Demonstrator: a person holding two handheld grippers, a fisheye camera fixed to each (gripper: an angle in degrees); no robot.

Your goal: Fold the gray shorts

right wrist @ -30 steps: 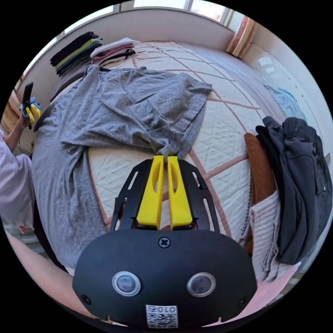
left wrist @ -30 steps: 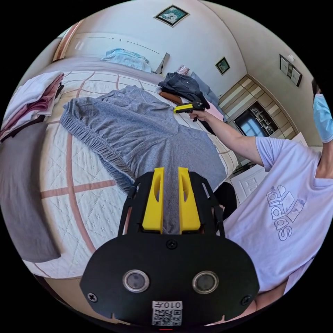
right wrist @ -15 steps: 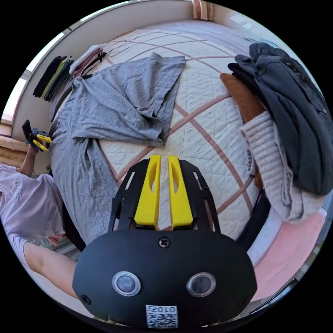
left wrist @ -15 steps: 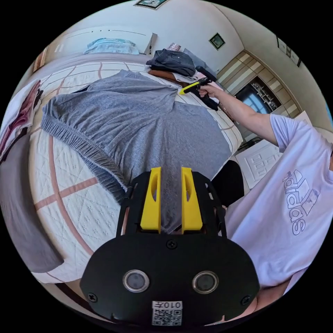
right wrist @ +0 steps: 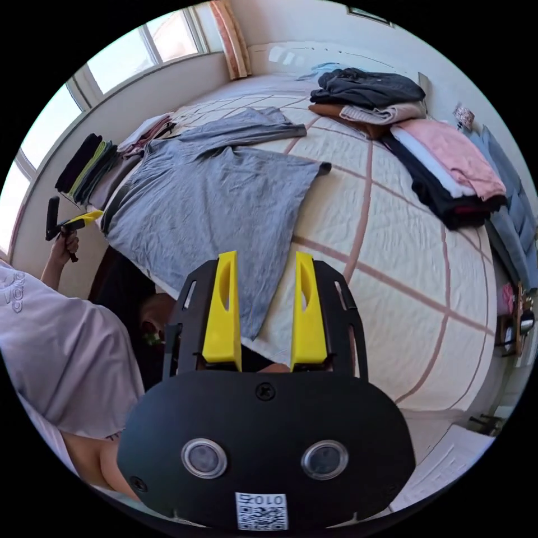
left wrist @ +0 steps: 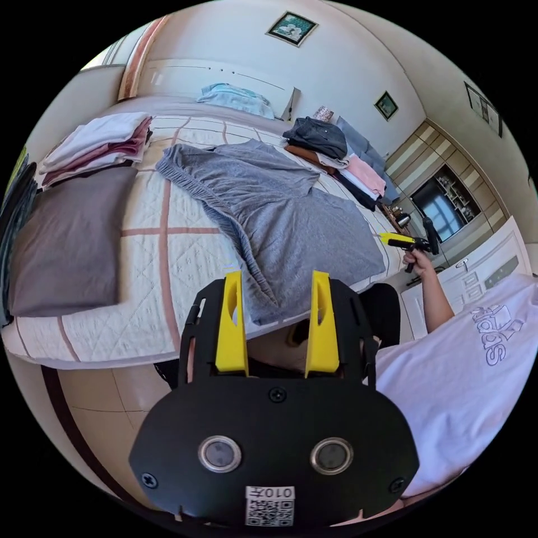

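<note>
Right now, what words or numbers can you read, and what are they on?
Pale lilac T-shirt: outlined logo print, upside down and cut off, unreadable.
White sticker on the black camera housing: tiny code, unclear.
Nothing else carries text.

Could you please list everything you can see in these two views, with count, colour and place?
gray shorts: one, gray, spread flat on the bed, one leg over its near edge
quilted bed cover: one, cream with pink stripes, under everything
folded gray cloth: one, gray, beside the shorts
folded clothes stack: one, dark, brown, pink and white, far side of the bed
framed pictures: several, on the walls
left gripper: yellow jaws open, off the shorts
right gripper: yellow jaws open, above the bed edge
person's shirt: white
</note>
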